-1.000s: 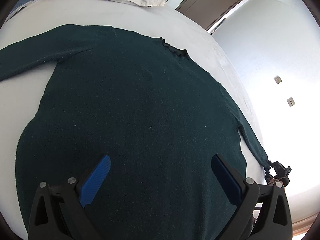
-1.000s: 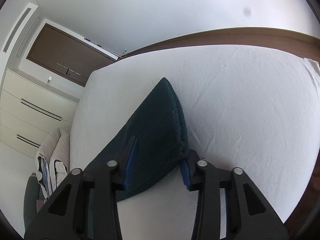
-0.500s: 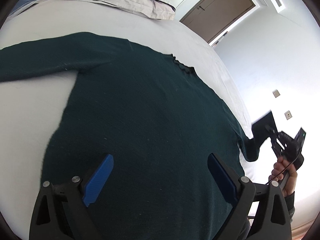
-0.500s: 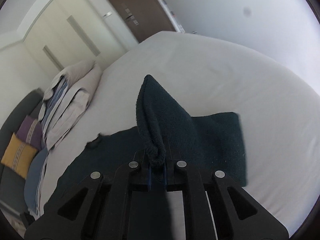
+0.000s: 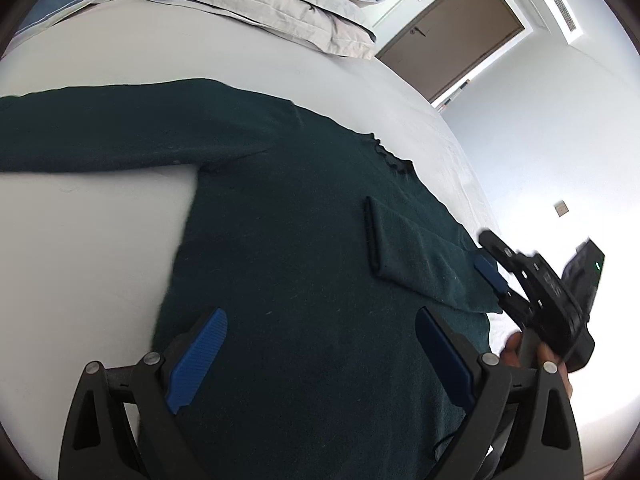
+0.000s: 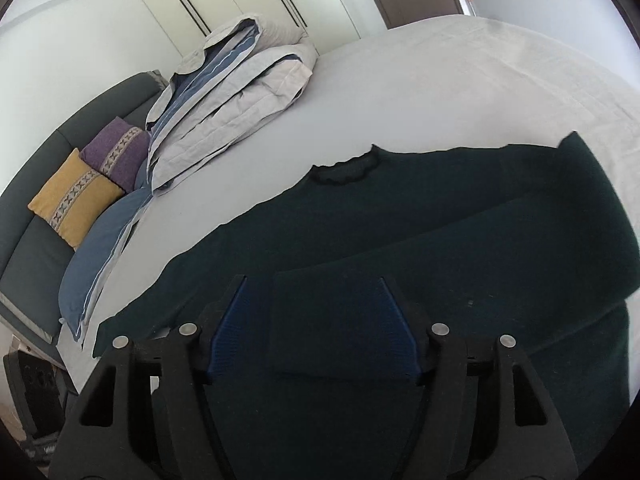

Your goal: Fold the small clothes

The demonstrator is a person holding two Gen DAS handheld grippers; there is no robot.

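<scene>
No readable text in either view.
Right gripper [image 5: 536,292] body carries pale markings in the left wrist view, too blurred to read. Just beside them on the same gripper, a green indicator light [image 5: 597,266], no characters. Cushions on the sofa show woven patterns only.

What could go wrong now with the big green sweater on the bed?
The folded sleeve only lies loose on the sweater, so the open right gripper might drag it askew while pulling away. The other sleeve is stretched far out sideways, so the final fold could turn lopsided. The open left gripper hovers low and could wrinkle the hem.
</scene>
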